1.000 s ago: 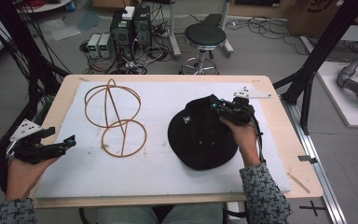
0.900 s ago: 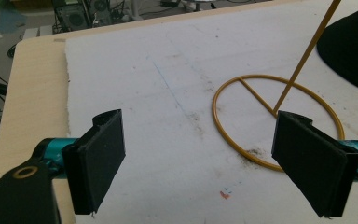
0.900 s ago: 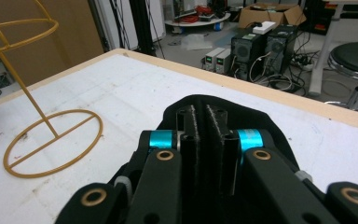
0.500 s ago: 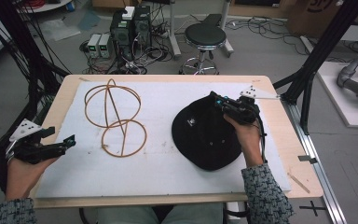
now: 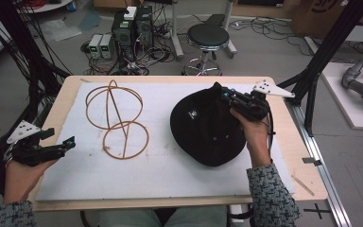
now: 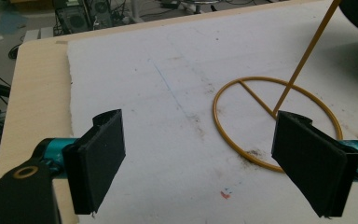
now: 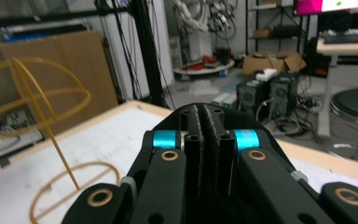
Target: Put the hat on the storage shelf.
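A black cap [image 5: 207, 127] lies right of centre on the white mat. Its far edge is raised, and my right gripper [image 5: 224, 94] is shut on that edge. In the right gripper view the jaws are pressed together [image 7: 204, 111]. An orange wire hat stand [image 5: 117, 124] rises left of centre, a globe above a flat ring. My left gripper [image 5: 68, 142] hovers open at the table's left edge, pointing toward the stand. In the left gripper view its pads are wide apart [image 6: 200, 126] with nothing between them, and the stand's ring and rod [image 6: 303, 57] lie just beyond the right pad.
The white mat [image 5: 170, 165] covers most of the wooden table [image 5: 61, 99]. Black frame poles [image 5: 312, 80] stand at the right corner. On the floor behind the table are a stool [image 5: 208, 38] and computer boxes [image 5: 132, 26].
My right gripper has moved away from the person and slightly right, pulling the cap's far edge up and along with it. The left gripper has stayed put.
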### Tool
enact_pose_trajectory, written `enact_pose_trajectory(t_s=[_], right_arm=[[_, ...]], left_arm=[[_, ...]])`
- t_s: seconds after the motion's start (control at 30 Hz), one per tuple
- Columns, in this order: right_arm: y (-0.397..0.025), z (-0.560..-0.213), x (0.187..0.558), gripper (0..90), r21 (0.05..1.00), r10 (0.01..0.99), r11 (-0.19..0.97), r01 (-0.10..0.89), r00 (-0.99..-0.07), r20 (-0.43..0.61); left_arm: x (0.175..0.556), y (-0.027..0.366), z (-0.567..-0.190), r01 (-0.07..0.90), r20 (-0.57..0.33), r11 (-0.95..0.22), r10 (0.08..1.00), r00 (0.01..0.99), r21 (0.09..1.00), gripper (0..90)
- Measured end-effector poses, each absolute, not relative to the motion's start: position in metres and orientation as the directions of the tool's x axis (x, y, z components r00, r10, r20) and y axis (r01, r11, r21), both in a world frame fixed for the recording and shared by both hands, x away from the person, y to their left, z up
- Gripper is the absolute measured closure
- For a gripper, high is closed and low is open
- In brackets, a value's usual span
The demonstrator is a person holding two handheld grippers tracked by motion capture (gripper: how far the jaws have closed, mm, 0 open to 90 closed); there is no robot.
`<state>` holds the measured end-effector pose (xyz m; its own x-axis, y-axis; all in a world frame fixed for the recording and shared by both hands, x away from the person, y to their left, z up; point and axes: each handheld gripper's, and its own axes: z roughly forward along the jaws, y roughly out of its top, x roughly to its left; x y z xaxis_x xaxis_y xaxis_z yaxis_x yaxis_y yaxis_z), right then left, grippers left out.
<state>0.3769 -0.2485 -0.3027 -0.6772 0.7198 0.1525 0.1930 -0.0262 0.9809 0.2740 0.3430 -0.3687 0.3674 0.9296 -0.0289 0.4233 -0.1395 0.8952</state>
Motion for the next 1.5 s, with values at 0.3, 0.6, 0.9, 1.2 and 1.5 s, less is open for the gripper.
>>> enact_pose_trajectory(t_s=[0.3,0.6,0.9,1.2,1.5], right_arm=[[-0.249,-0.272,0.390,87.4,0.984,0.688,-0.084,0.158,-0.705,0.172],[-0.246,-0.248,0.409,87.4,0.980,0.605,-0.154,0.127,-0.772,0.195],[-0.238,-0.227,0.422,87.5,0.966,0.478,-0.229,0.118,-0.851,0.217],[-0.220,-0.207,0.426,87.6,0.959,0.418,-0.266,0.093,-0.886,0.202],[-0.198,-0.194,0.428,87.8,0.948,0.355,-0.305,0.095,-0.912,0.206]], left_arm=[[0.273,0.343,-0.367,0.420,-0.030,-0.139,0.928,0.371,0.897,17.6],[0.274,0.343,-0.368,0.422,-0.029,-0.142,0.927,0.373,0.895,17.6],[0.274,0.344,-0.368,0.424,-0.030,-0.140,0.928,0.371,0.895,17.6],[0.273,0.345,-0.368,0.422,-0.033,-0.134,0.930,0.365,0.896,17.8],[0.274,0.345,-0.368,0.422,-0.033,-0.136,0.929,0.369,0.896,17.8]])
